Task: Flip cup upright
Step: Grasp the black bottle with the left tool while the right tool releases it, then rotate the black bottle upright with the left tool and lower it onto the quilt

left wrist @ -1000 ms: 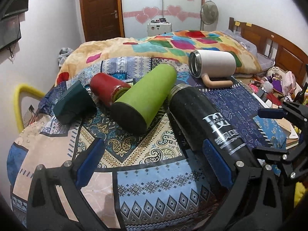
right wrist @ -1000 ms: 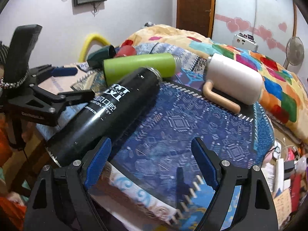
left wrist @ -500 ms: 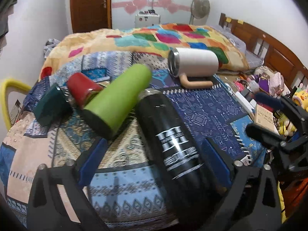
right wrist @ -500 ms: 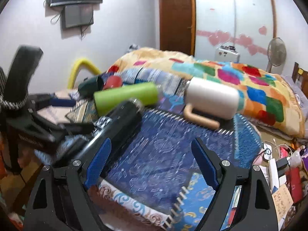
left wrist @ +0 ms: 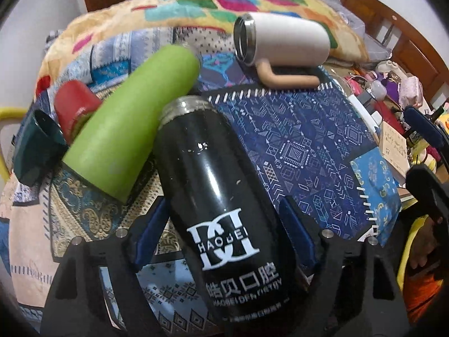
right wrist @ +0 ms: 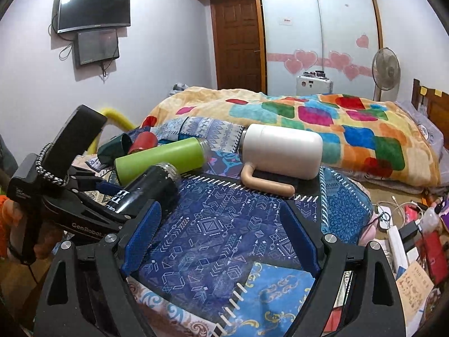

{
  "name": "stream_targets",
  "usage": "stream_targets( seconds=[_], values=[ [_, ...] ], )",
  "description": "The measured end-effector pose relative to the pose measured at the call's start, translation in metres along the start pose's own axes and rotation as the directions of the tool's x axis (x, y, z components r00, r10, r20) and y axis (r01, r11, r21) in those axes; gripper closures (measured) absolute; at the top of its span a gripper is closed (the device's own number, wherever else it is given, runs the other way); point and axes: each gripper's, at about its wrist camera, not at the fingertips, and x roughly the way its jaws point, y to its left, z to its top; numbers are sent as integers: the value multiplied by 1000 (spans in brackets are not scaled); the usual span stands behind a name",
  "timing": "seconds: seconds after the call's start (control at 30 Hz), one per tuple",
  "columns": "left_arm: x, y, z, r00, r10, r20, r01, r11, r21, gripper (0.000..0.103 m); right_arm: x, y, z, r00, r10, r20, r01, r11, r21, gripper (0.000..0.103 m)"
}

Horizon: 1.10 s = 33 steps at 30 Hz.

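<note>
Black flask (left wrist: 224, 196) lying on its side on the bed (right wrist: 308, 118), mouth pointing away, base end between the left gripper's (left wrist: 224, 236) blue fingers (left wrist: 297, 233). Fingers flank the body closely; contact on either pad not clear, so cannot tell whether gripping yet. Right gripper (right wrist: 221, 238) spread wide over blue patterned cloth (right wrist: 213, 230), holding nothing.

Best done by closing squarely across the lower body, then tipping the mouth up and away from the green flask (left wrist: 132, 123) leaning alongside. Glossy wall looks slippery; firm squeeze before any lift. Soft bedding likely unsteady for a tall flask, so worth setting the base down flat and releasing slowly.

White mug (right wrist: 280, 151), red cup (left wrist: 74, 104) and dark green cup (left wrist: 36, 146) also on their sides. Bedroom: wall screen (right wrist: 94, 8), wooden door (right wrist: 238, 42), fan (right wrist: 385, 70), clutter on the right.
</note>
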Motion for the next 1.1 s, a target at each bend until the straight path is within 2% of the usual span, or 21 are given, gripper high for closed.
stream_targets(
  seconds=[0.33,0.5,0.77,0.87,0.93,1.1],
  values=[
    [2,12,5,999,-48,-21,47,996,-71,32,1,3,-4,999,37,9,-37,999,-11,18],
    [-9,8,4,999,-49,2,49,998,-49,38,-7,8,-4,999,26,20,-26,999,-36,13],
    [-63,7,-3,988,-55,141,59,998,-29,39,-18,10,3,998,30,49,-28,999,-38,12],
    [-87,8,-4,978,-62,200,70,997,-34,39,-23,12,6,997,31,64,-28,999,-44,10],
    [-102,9,-5,968,-63,242,73,997,-33,39,-26,14,8,997,30,76,-26,998,-48,5],
    [-124,7,-2,947,-81,312,91,996,-18,39,-31,17,11,995,28,99,-22,998,-62,4]
  ],
)
